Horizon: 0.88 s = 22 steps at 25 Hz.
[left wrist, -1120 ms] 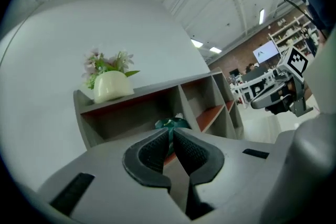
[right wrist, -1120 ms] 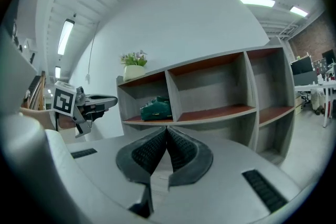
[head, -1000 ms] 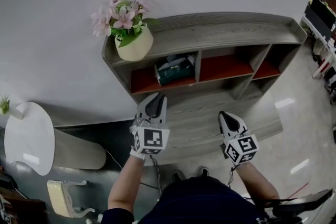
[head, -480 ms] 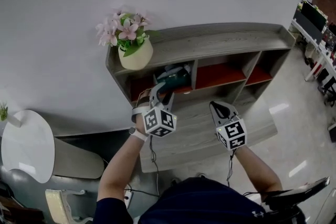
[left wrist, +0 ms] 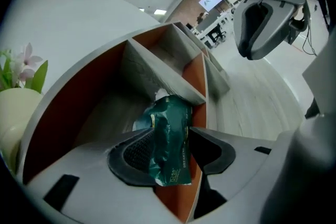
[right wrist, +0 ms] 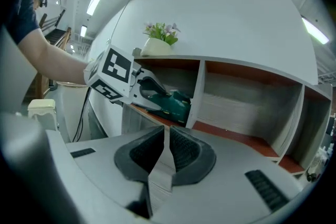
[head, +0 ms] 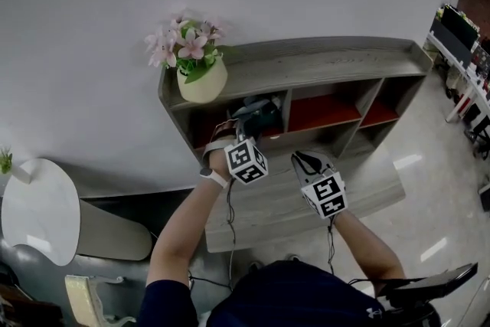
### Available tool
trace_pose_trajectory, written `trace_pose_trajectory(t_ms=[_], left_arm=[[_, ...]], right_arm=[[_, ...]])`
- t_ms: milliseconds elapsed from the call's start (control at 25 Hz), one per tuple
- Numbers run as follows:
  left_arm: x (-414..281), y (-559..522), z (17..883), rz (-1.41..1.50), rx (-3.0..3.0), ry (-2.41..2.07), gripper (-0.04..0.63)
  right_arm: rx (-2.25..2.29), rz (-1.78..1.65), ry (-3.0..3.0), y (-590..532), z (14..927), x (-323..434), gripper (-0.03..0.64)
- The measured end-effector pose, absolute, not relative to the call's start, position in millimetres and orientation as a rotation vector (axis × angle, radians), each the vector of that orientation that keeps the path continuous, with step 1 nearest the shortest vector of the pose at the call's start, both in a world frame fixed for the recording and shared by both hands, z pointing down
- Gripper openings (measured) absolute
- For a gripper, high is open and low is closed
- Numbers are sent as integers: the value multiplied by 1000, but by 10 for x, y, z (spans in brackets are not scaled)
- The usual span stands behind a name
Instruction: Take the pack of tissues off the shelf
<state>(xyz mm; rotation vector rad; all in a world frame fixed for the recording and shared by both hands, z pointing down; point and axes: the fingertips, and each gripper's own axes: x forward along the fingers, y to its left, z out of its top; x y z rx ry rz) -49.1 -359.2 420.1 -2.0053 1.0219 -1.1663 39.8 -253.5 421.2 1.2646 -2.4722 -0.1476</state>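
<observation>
A dark green pack of tissues (head: 262, 117) lies in the left compartment of the grey wooden shelf (head: 329, 61), on its red floor. My left gripper (head: 246, 125) reaches into that compartment. Its jaws have just been opening and stand open with the pack (left wrist: 170, 134) between them; the pack overlaps the left pad (left wrist: 137, 152), and no squeeze shows. My right gripper (head: 300, 158) hovers over the unit's lower ledge, to the right of the left one. Its jaws (right wrist: 167, 147) are shut with nothing between them. From the right gripper view the left gripper (right wrist: 152, 89) frames the pack (right wrist: 177, 103).
A cream pot of pink flowers (head: 200, 80) stands on the shelf's top at the left end. The middle compartment (head: 325, 107) and the right one hold nothing. A white round table (head: 38, 210) and a chair (head: 88, 291) are at lower left; desks (head: 459, 34) at far right.
My left gripper has moved up from the lower ledge into the left compartment, rolled, and opened its jaws around the pack. The right gripper has drifted left and a little up, still shut.
</observation>
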Motion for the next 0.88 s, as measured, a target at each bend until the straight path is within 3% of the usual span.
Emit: trace_pose_trajectory(t_ms=[880], left_arm=[[-495,-3905,4537,-1323,-1967,955,208]], right_arm=[[1251,13,-2538,-2327,4527,341,12]])
